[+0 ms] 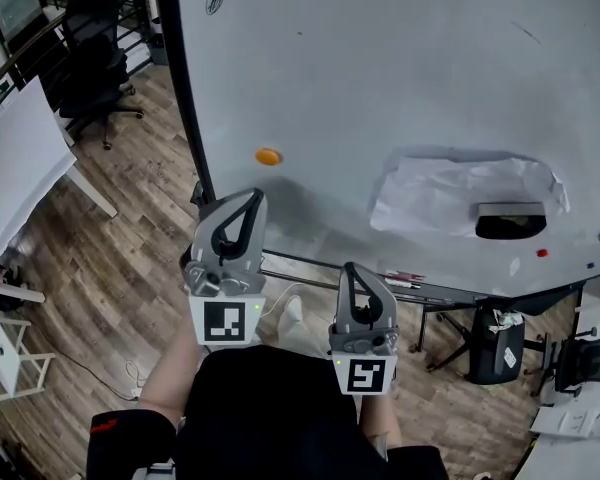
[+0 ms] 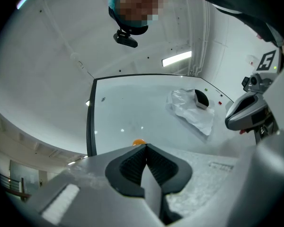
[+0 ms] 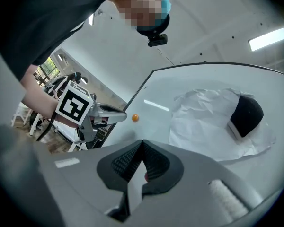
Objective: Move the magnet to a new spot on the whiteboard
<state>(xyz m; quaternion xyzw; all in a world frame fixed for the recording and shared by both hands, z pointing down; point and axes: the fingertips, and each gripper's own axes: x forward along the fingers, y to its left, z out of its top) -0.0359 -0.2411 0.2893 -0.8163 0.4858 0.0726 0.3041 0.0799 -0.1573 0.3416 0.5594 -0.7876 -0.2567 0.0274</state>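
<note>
Left gripper — jaws closed, empty, near orange magnet; right gripper likewise. Risk: magnet nudged along whiteboard unless jaws are opened first.

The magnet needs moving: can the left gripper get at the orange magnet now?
Probably yes: only bare whiteboard lies between left gripper and orange magnet, though its shut jaws must open first.

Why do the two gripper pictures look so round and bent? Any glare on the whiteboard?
Left gripper view: wide-angle lens bows the whiteboard edge, corners dark. Right gripper view: same bend, a bright glare streak on the board. Head view: even light, milder bend.
</note>
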